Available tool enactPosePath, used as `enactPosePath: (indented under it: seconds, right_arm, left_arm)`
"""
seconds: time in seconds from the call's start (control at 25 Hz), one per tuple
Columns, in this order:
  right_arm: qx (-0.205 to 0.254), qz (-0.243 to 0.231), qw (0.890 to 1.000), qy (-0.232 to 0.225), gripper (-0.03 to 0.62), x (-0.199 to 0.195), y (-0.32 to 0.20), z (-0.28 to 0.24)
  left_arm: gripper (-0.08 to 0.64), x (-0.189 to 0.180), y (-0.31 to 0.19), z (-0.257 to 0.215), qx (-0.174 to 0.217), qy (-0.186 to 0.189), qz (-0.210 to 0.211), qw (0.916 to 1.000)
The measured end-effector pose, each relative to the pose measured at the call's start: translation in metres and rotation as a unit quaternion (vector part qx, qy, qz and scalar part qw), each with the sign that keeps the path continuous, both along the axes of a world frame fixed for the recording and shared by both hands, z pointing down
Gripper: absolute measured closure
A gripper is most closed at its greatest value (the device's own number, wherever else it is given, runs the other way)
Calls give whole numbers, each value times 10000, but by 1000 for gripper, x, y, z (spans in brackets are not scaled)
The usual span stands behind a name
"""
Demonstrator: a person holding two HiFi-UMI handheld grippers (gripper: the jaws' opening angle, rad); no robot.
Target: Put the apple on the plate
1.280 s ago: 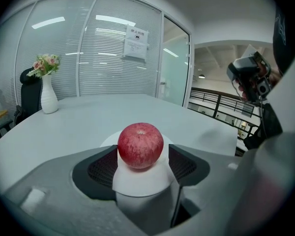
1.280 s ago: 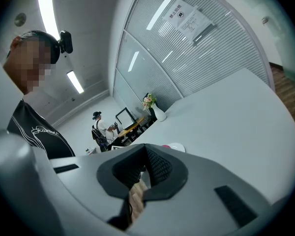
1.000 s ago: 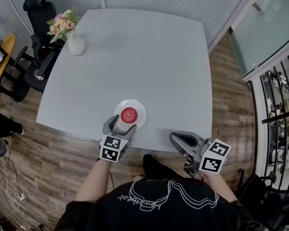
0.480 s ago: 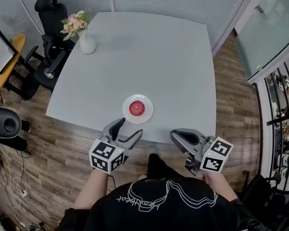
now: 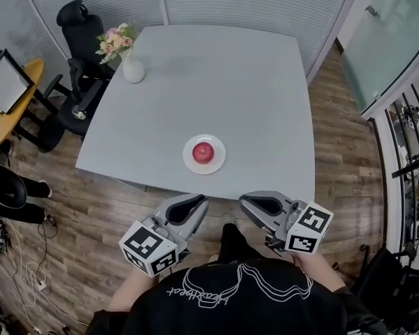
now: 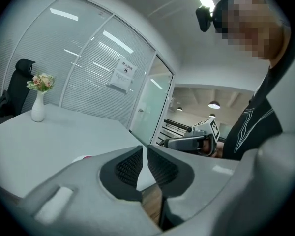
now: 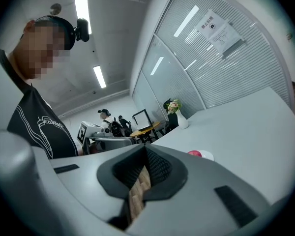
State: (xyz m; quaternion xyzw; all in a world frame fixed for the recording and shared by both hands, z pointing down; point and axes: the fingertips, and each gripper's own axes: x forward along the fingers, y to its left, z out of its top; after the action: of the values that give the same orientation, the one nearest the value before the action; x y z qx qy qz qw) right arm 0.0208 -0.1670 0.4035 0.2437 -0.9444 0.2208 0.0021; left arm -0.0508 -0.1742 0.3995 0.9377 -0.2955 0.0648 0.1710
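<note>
A red apple (image 5: 203, 151) rests on the small white plate (image 5: 214, 163) near the front edge of the grey table (image 5: 216, 82). Both grippers hang off the table, in front of the person's chest. My left gripper (image 5: 196, 203) is drawn back from the plate; its jaws are closing to a thin slit with nothing between them (image 6: 145, 149). My right gripper (image 5: 248, 202) is shut and empty (image 7: 145, 149). The right gripper view shows the apple (image 7: 194, 153) and plate (image 7: 207, 156) beyond its jaws. The left gripper view shows only a sliver of the plate (image 6: 81, 158).
A white vase of flowers (image 5: 132, 67) stands at the table's far left corner. A black office chair (image 5: 75, 30) and other desks are on the left. Glass walls with blinds run behind the table. Wood floor lies beneath both grippers.
My left gripper pulled back from the plate toward the person and rose, and its open jaws came nearly together. The apple stayed on the plate. My right gripper shifted slightly.
</note>
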Motion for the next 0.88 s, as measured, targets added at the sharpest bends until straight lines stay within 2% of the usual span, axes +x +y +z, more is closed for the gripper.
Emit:
enactPosePath:
  seconds: [0.24, 0.48, 0.88]
  right_arm:
    - [286, -100, 9994, 177, 584, -10, 22, -3]
    - [281, -124, 9994, 170, 584, -16, 27, -4]
    - [195, -91, 9995, 225, 584, -14, 27, -1]
  left_arm:
    - [543, 3, 21, -6, 103, -30, 90, 9999]
    - [545, -3, 24, -10, 94, 37, -82, 9999]
    - [545, 0, 25, -4, 231, -271, -156, 9992]
